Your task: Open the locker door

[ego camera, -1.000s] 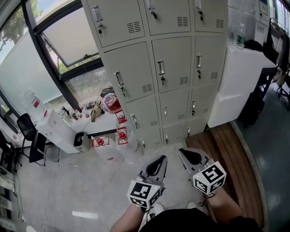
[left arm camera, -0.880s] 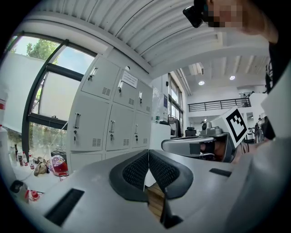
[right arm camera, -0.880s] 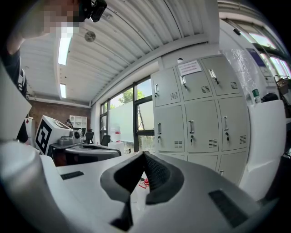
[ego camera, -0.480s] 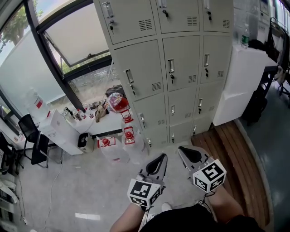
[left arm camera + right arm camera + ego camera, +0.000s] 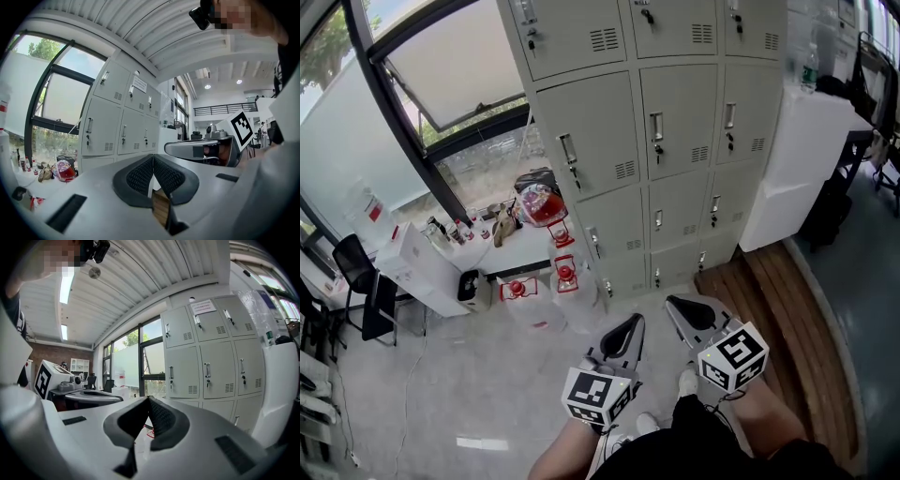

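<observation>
Right now both tools are carried empty. The left tongs (image 5: 635, 324) have their pads pressed together with nothing between them, and the right tongs (image 5: 672, 301), just beside them, are closed the same way. You hold them side by side, roughly level and aimed at the lockers (image 5: 675, 141). That reads as an approach, not a reach, and shut jaws make sense while there is nothing to take hold of.

The task's door is somewhere in that bank, straight ahead of both tips and well apart from them. Which door you mean I cannot tell. Each door has an upright handle (image 5: 656, 127), so you will probably need to part a pair of jaws before hooking one.

Ahead and left of the left tongs, jugs (image 5: 567, 278) with red caps and a red globe (image 5: 542, 204) crowd the foot of the left column. Ahead and right of the right tongs, a wooden step (image 5: 769, 300) and a white cabinet (image 5: 787, 159) flank the right column. The middle column looks easiest to reach.
</observation>
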